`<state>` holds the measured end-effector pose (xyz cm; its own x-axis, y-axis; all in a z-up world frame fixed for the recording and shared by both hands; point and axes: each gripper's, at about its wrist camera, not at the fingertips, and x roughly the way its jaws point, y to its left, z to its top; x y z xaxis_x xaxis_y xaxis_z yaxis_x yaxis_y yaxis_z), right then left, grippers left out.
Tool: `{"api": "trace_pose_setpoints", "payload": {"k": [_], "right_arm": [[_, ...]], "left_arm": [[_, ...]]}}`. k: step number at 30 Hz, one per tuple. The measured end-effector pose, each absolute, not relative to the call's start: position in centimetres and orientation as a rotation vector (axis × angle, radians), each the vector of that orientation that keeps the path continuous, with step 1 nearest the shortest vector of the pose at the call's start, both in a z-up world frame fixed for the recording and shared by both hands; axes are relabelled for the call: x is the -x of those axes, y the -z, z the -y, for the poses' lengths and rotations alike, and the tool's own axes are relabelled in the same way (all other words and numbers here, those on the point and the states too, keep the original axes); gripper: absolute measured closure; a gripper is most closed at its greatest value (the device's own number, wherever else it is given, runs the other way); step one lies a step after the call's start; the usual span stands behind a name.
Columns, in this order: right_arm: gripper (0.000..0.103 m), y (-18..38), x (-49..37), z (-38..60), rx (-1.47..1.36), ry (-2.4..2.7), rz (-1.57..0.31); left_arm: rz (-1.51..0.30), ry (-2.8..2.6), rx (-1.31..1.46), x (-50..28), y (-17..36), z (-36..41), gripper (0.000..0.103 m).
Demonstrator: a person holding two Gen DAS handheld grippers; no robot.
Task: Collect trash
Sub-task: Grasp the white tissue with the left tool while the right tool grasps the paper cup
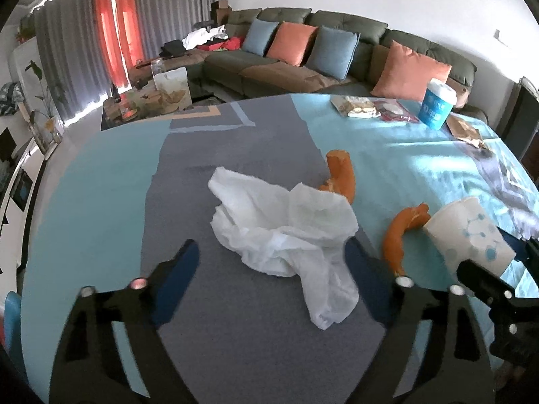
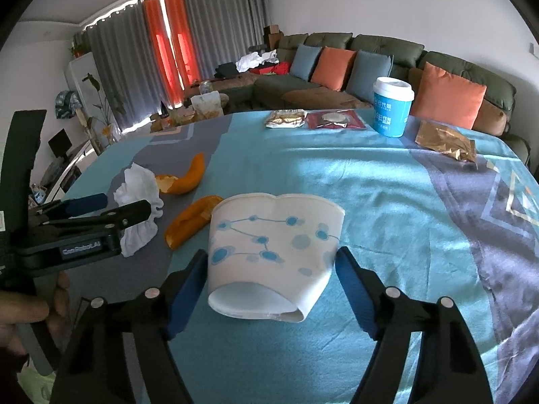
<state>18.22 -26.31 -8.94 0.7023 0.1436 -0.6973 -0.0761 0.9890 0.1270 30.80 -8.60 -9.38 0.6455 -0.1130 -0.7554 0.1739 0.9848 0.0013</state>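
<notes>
Listing items on tablecloth, placed rel. to each tool:

1. Left gripper: jaws apart, w/ crumpled white tissue lying between the blue pads; right pad just beside tissue's edge, left pad clear of it. No squeeze seen.
2. Right gripper: jaws apart, straddling a crushed paper cup, white w/ blue dot print, lying on its side, open end toward the camera. Pads just beside cup walls; contact can't be confirmed.
3. Orange peel, near piece: just right of left gripper's right finger, touching the cup; ahead-left of right gripper.
4. Orange peel, far piece: beyond the tissue, ahead of left gripper.
5. Blue tub w/ white lid: upright, well ahead of right gripper, far table edge.
6. Snack packets: left of tub, flat.
7. Brown wrapper: right of tub.
8. Sofa w/ cushions: behind table.
</notes>
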Motion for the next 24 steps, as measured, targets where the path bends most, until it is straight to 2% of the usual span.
{"api": "trace_pose_setpoints", "payload": {"k": [2, 4, 8, 10, 11, 13, 14, 17, 24], "right_arm": [[0.029, 8.9, -18.2, 26.3, -0.091, -0.121, -0.782], [0.029, 8.9, -18.2, 26.3, -0.092, -0.122, -0.782], [0.030, 9.0, -18.1, 26.2, -0.098, -0.120, -0.780], [0.031, 9.0, -18.1, 26.2, -0.093, -0.120, -0.777], [0.031, 9.0, -18.1, 26.2, -0.093, -0.121, -0.775], [0.031, 9.0, -18.0, 26.2, -0.096, -0.117, -0.770], [0.032, 9.0, -17.9, 26.2, -0.097, -0.115, -0.766], [0.033, 9.0, -17.8, 25.9, -0.094, -0.119, -0.765], [0.034, 8.6, -16.9, 26.6, -0.108, -0.118, -0.738]], "left_arm": [[-0.859, 0.175, -0.073, -30.8, 9.5, 8.7, 0.031], [-0.860, 0.180, -0.073, -30.7, 9.6, 8.7, 0.035], [-0.883, 0.211, -0.061, -30.8, 9.9, 8.7, 0.058], [-0.889, 0.221, -0.053, -30.8, 10.0, 8.7, 0.062], [-0.888, 0.225, -0.047, -30.8, 10.0, 8.7, 0.068], [-0.895, 0.239, -0.033, -30.9, 10.1, 8.6, 0.073], [-0.896, 0.242, -0.028, -30.8, 10.2, 8.6, 0.079], [-0.902, 0.267, -0.008, -30.9, 10.3, 8.6, 0.087], [-0.886, 0.316, 0.050, -30.5, 10.0, 8.1, 0.091]]}}
